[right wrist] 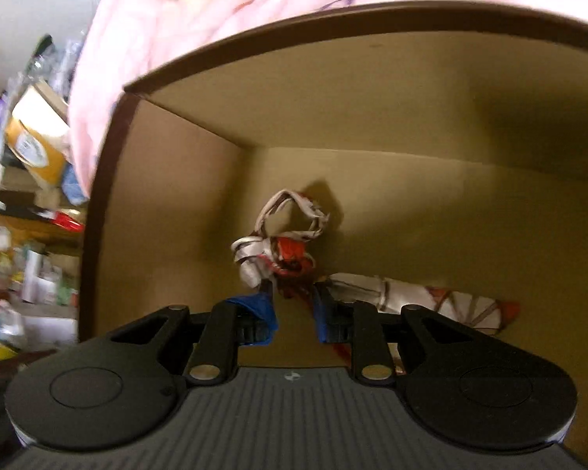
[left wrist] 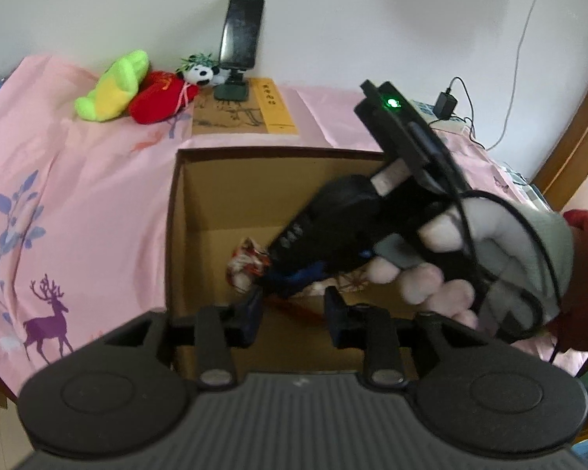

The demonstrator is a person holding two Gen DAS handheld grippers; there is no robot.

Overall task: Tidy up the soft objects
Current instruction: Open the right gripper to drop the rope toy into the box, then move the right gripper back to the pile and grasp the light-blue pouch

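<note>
Left wrist view: the left tongs stand apart and empty over the near edge of the box. The right tongs reach down into the box, tips at the cloth on its floor. Toys lie on the pink sheet beyond the box's far left corner.

Right wrist view: the right tongs stand slightly apart, the cloth just ahead of the tips, against the box's far wall; whether they pinch it is unclear.

Pink bedsheet printed with a purple deer and blue leaves; brown cardboard box; red-and-white patterned cloth; green-yellow plush, red plush, black-and-white panda.
</note>
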